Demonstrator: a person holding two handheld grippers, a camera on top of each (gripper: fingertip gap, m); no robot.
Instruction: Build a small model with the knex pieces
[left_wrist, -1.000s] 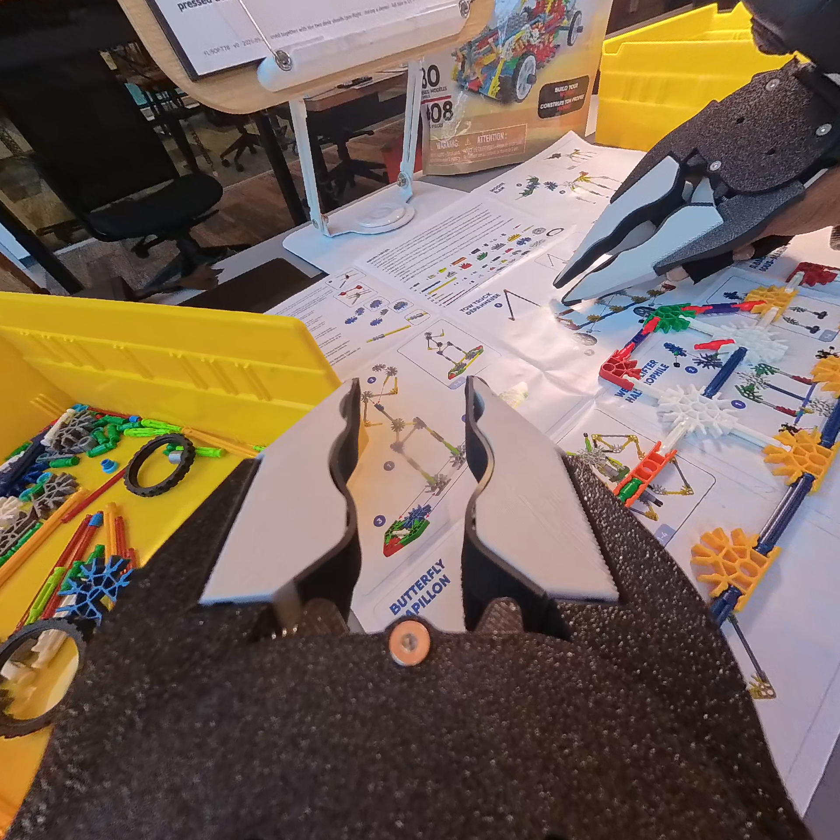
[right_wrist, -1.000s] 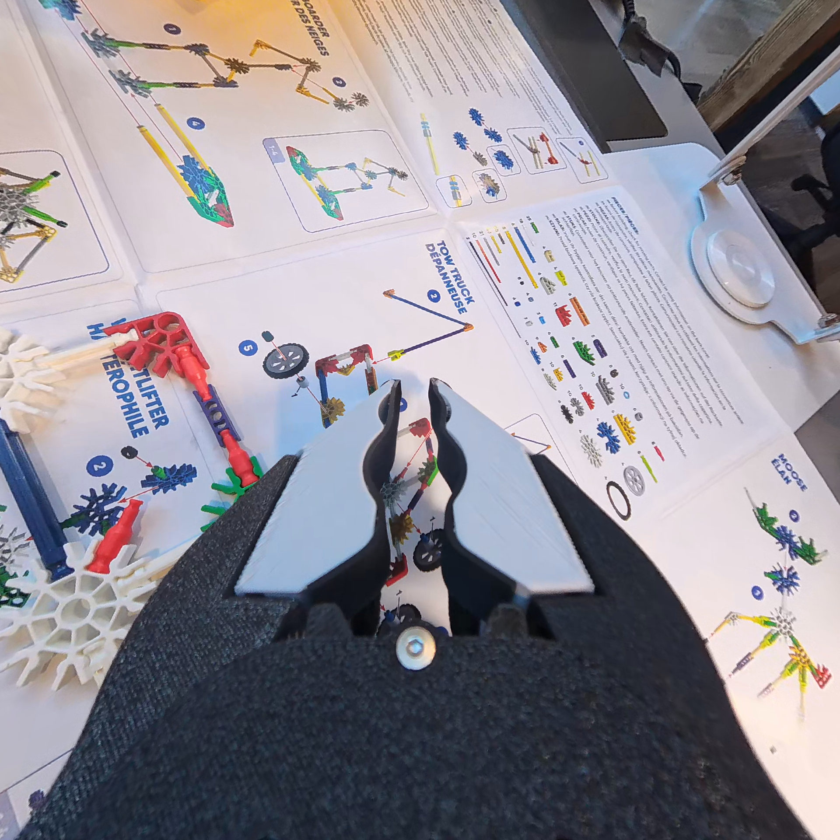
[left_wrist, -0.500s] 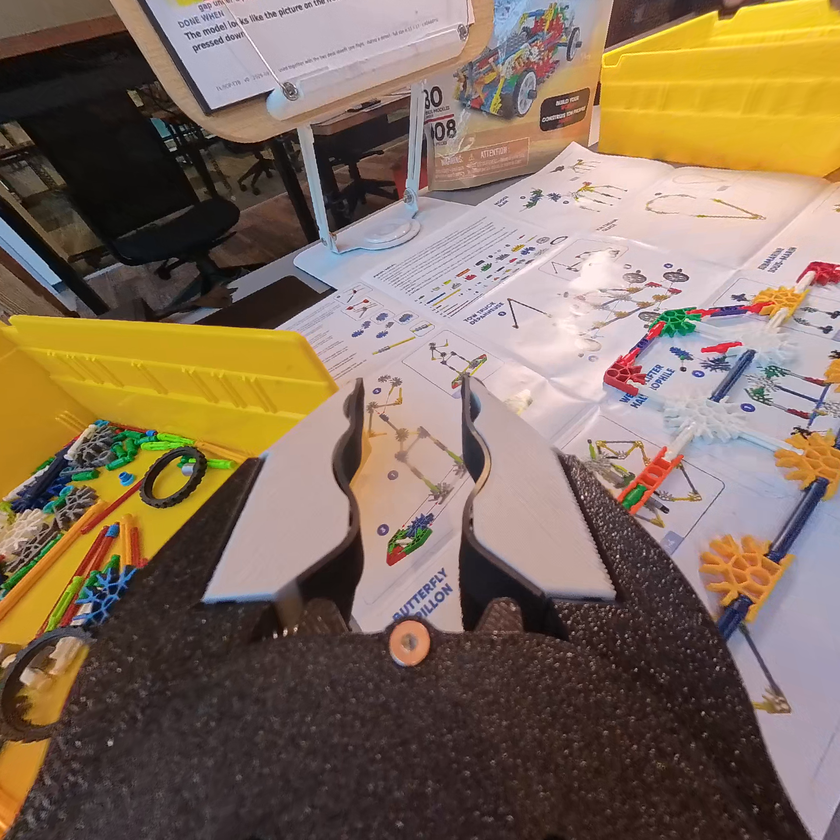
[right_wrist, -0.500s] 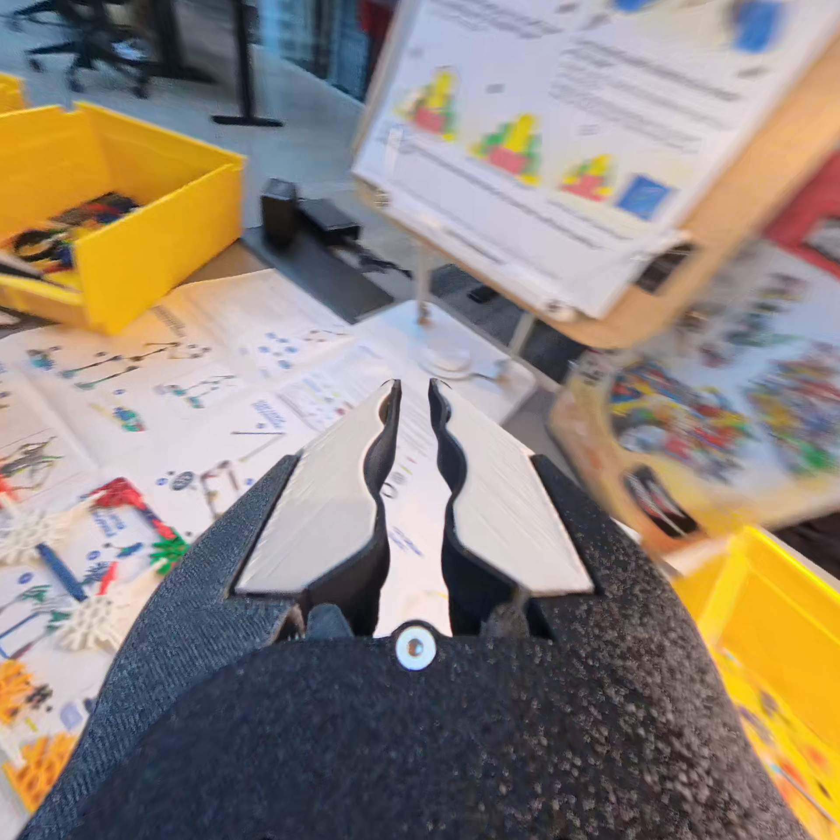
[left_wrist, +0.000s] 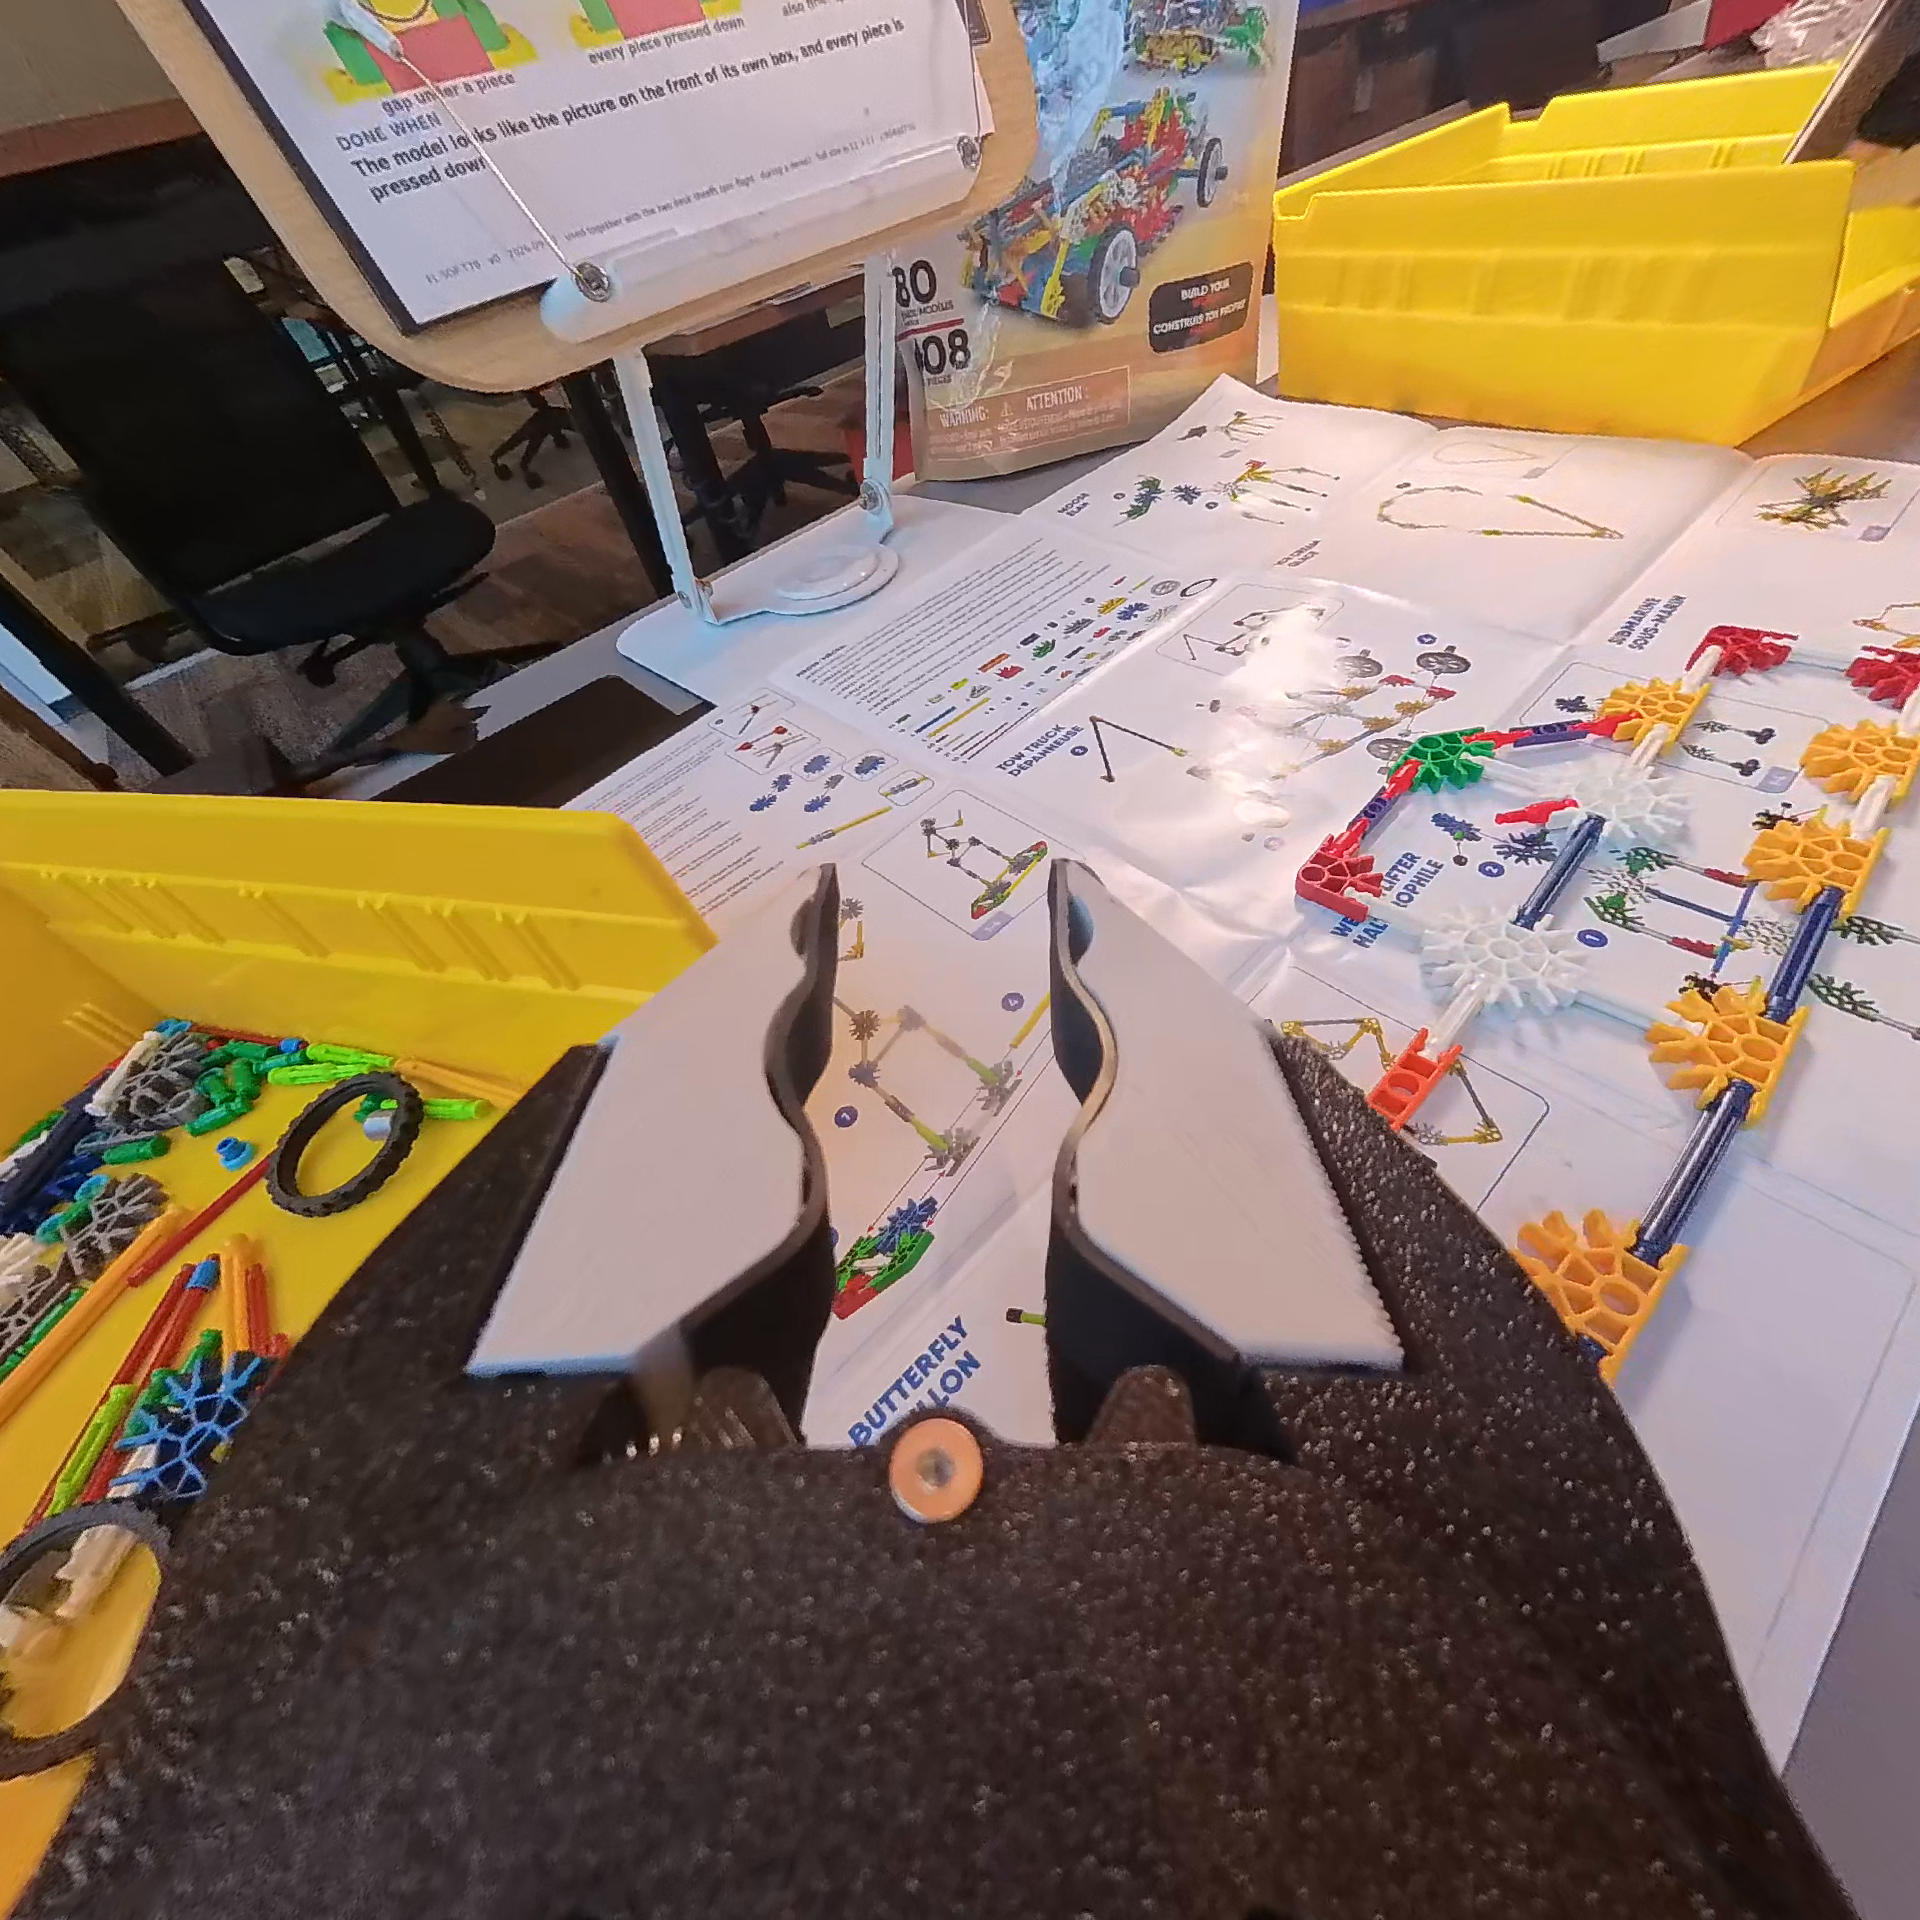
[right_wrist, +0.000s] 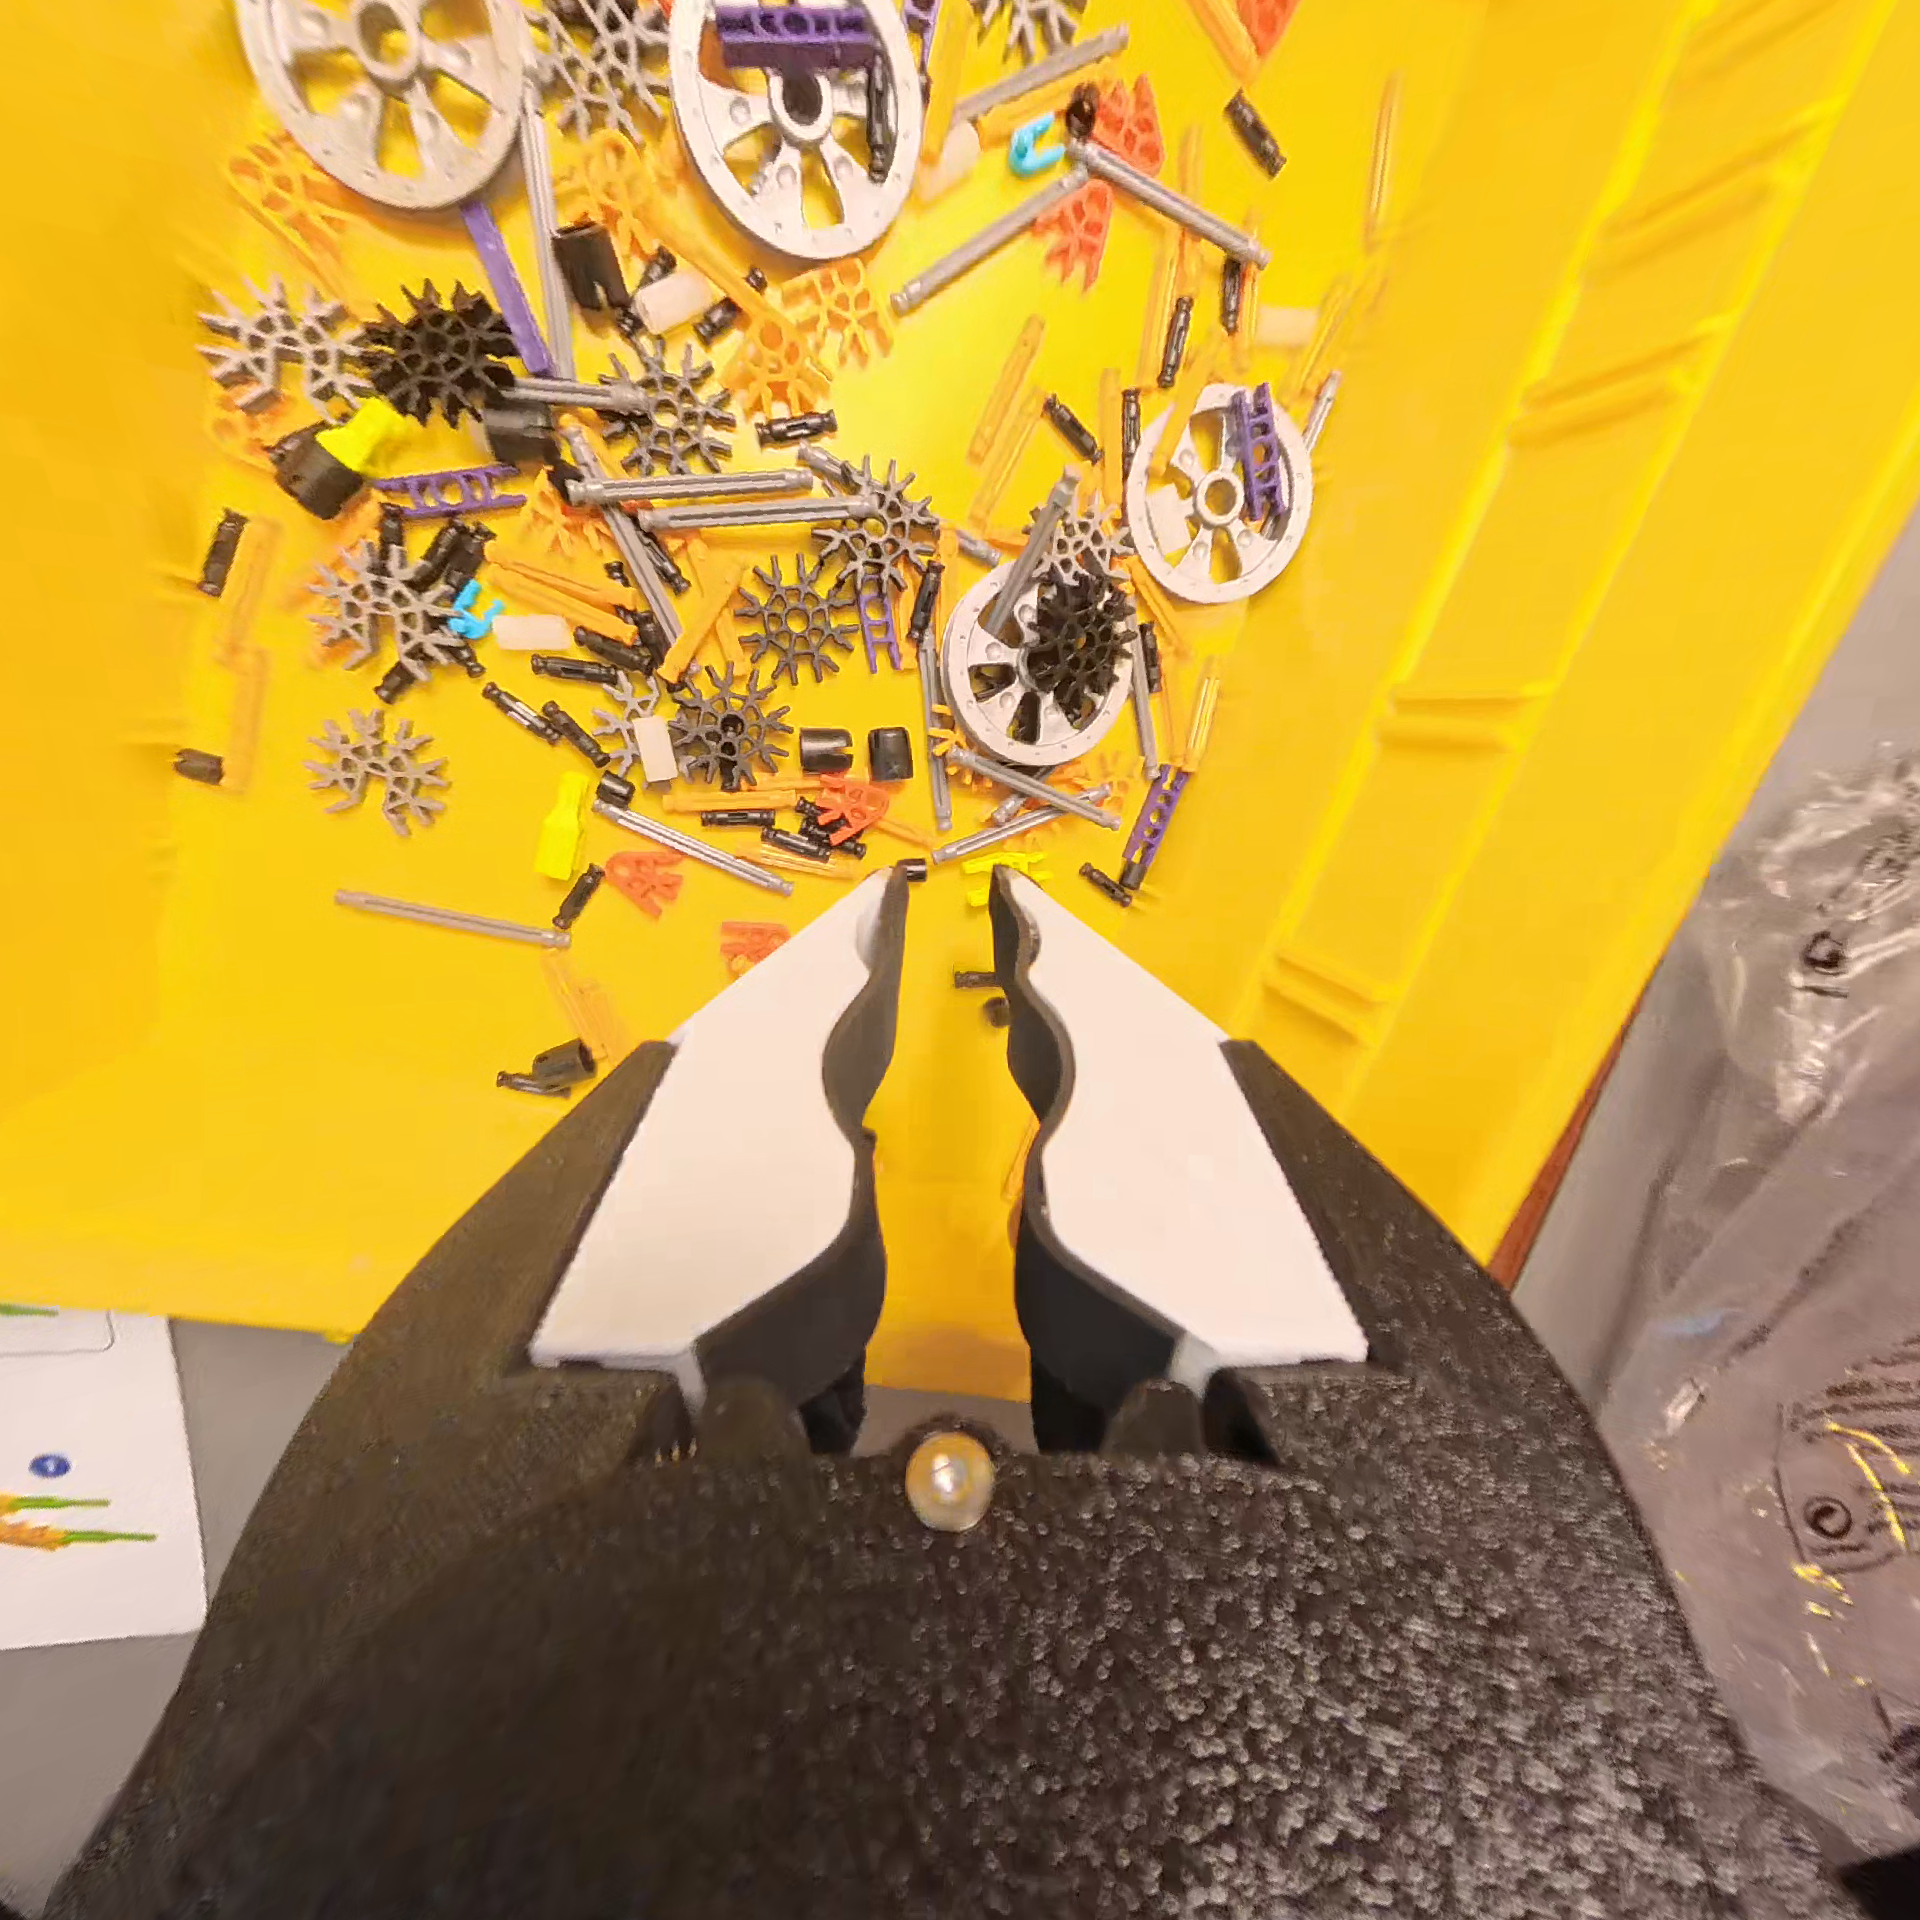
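1. Fingers of the left gripper (left_wrist: 940, 883) are spread apart and hold nothing. They hang over the big white paper sheet of building pictures (left_wrist: 1226, 665) on the table.
2. Beside it on the left sits a yellow plastic bin (left_wrist: 343, 914) with coloured rods and a black rubber tyre ring (left_wrist: 345, 1143) inside.
3. To its right lies a flat toy frame of orange, white and red snowflake pieces joined by blue rods (left_wrist: 1662, 935). The left gripper is not touching it.
4. One second ago the right gripper (right_wrist: 948, 883) was over the paper, close to the red end of that frame. Now it has swung away and points down into another yellow plastic bin (right_wrist: 1507, 520).
5. Its fingers are a little apart and hold nothing.
6. Nearest its tips are a small yellow clip piece (right_wrist: 1000, 871) and tiny black rods. Silver spoked wheels (right_wrist: 795, 125) and grey snowflake pieces lie farther in.
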